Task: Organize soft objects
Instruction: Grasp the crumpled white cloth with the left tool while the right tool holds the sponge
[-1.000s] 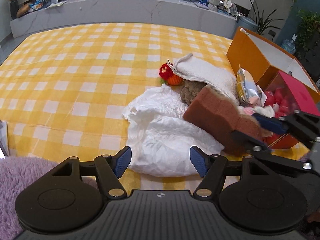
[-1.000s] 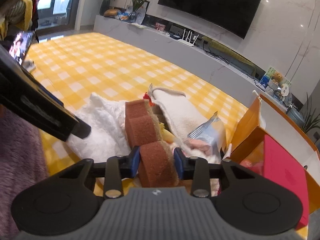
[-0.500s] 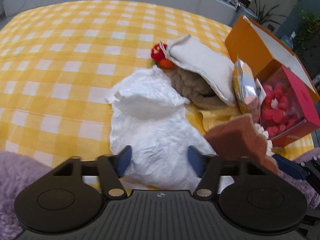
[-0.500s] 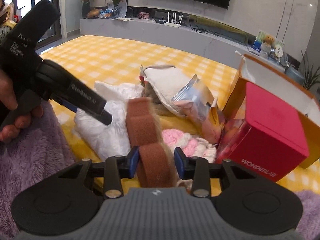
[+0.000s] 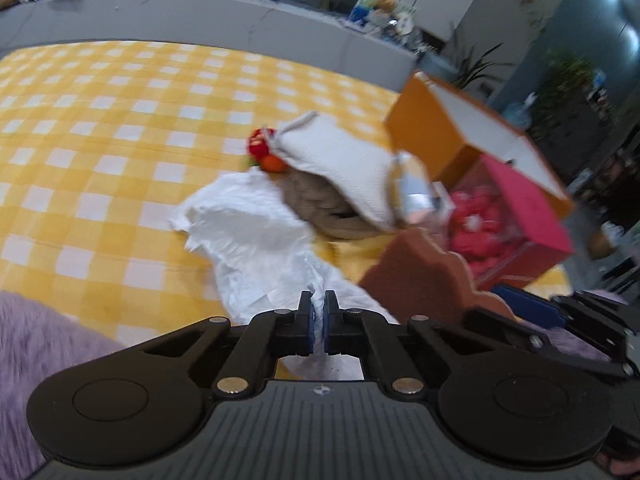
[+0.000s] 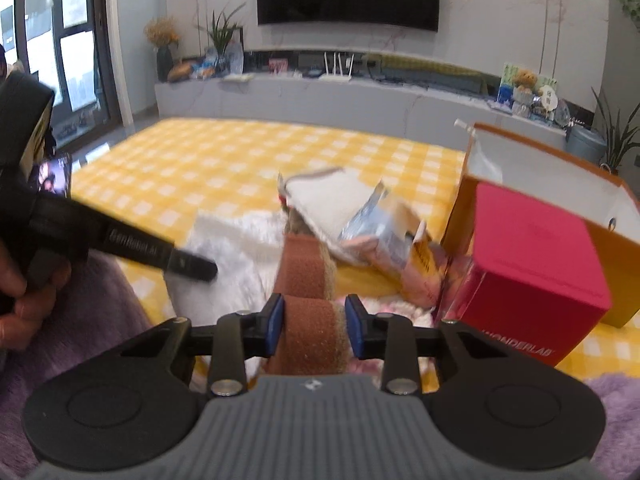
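Observation:
My left gripper (image 5: 317, 322) is shut on the near edge of a crumpled white plastic bag (image 5: 256, 236) that lies on the yellow checked cloth (image 5: 100, 152). My right gripper (image 6: 314, 326) is shut on a brown sponge (image 6: 308, 292), held above the cloth; the sponge also shows in the left wrist view (image 5: 420, 276). Behind lie a white cloth pouch (image 5: 340, 164), a brown knitted piece (image 5: 320, 204), a red and orange plush toy (image 5: 264, 152), a silver snack packet (image 6: 380, 220) and a pink knitted item (image 6: 396, 308).
An open orange box (image 6: 560, 184) stands at the right, with a red WONDERLAB box (image 6: 532, 272) in front of it. A purple fuzzy rug (image 5: 44, 344) lies at the near edge. A grey TV bench (image 6: 340, 100) is beyond the cloth.
My left gripper has closed on the edge of the white bag. My right gripper with the sponge has drawn back and lifted away from the pile.

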